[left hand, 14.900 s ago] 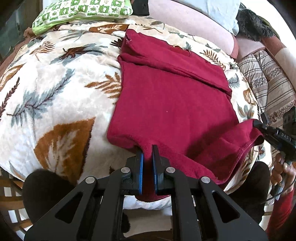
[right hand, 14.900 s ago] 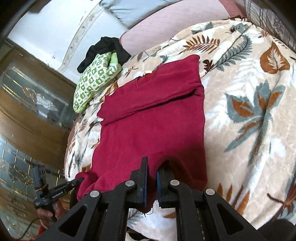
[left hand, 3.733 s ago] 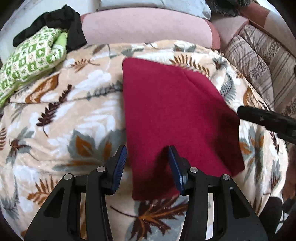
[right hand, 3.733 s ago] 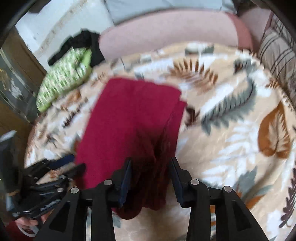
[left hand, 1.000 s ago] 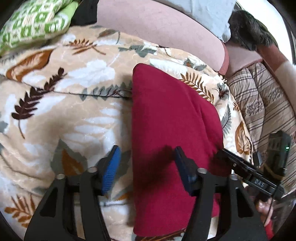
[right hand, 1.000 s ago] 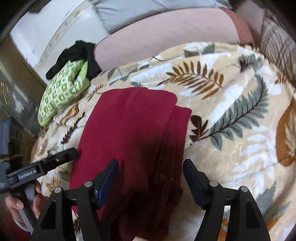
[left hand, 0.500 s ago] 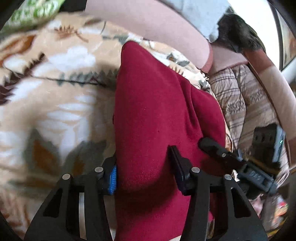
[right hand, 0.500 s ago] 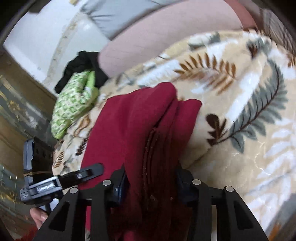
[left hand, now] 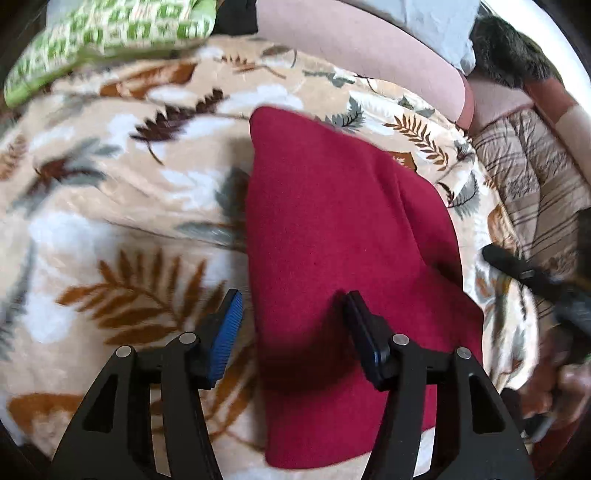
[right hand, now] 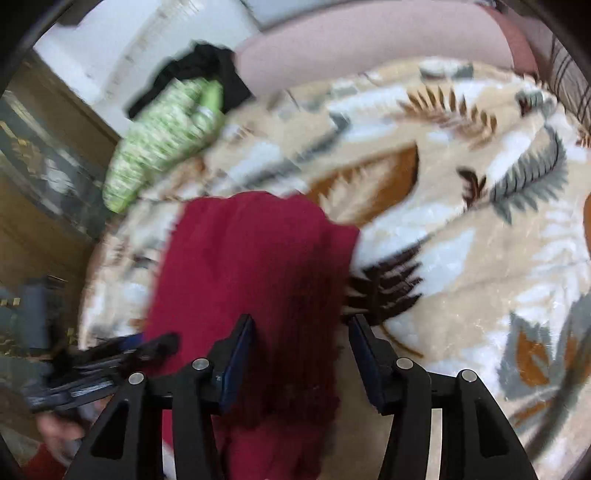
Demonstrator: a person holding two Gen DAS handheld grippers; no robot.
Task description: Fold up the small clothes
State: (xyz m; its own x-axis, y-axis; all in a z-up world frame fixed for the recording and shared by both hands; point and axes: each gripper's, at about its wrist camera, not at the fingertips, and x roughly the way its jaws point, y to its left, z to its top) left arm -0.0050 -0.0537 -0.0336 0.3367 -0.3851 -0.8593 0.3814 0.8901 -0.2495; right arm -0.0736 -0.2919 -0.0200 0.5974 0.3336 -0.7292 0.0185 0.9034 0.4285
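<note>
A dark red garment (left hand: 332, 236) lies folded into a long narrow shape on a leaf-patterned blanket (left hand: 110, 206). My left gripper (left hand: 291, 325) is open, its jaws straddling the garment's left edge near its near end. In the right wrist view the garment (right hand: 251, 266) is blurred; my right gripper (right hand: 303, 350) is open, its jaws straddling the garment's right edge. The right gripper also shows at the right of the left wrist view (left hand: 532, 277), and the left gripper at the left of the right wrist view (right hand: 110, 354).
A green patterned cushion (left hand: 107, 33) and a black cloth (right hand: 207, 66) lie at the far left of the bed. A pink headboard cushion (left hand: 354, 40) runs along the back. A striped quilt (left hand: 532, 173) lies to the right.
Both grippers have pulled back and up from the garment, which has dropped flat onto the blanket. The jaws of both have widened. Both views are blurred by motion.
</note>
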